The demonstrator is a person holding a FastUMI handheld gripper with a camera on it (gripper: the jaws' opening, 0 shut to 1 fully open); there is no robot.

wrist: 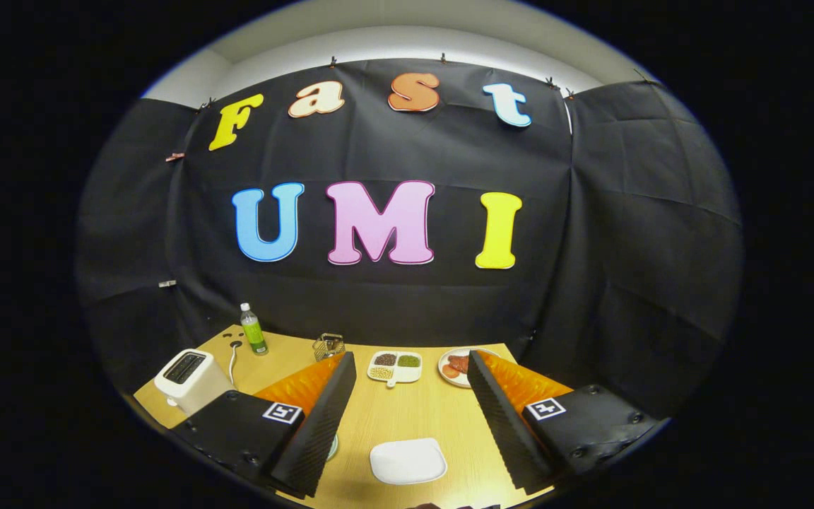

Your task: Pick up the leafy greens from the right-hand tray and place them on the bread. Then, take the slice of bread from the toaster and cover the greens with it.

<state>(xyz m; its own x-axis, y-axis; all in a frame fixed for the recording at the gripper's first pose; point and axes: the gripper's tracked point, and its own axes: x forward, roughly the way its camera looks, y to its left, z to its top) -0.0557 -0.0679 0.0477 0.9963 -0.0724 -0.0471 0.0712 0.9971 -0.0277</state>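
Observation:
My gripper point(410, 357) is held high above a wooden table point(407, 410), open wide with nothing between its fingers. A white toaster point(191, 378) stands on the table to the left of the left finger; its top slot looks dark and I cannot tell if bread sits in it. Between the fingers, close to me, lies a white rounded-rectangle tray point(407, 461) whose top looks bare. Beyond the right fingertip a round plate point(453, 366) holds reddish slices, partly hidden by that finger. I cannot make out any leafy greens from this height.
A white divided dish point(395, 366) with several small heaps of grains and green bits lies just ahead of the fingers. A small wire basket point(328, 346) and a green bottle point(253, 330) stand near the far edge. The toaster's cord point(233, 360) trails behind it.

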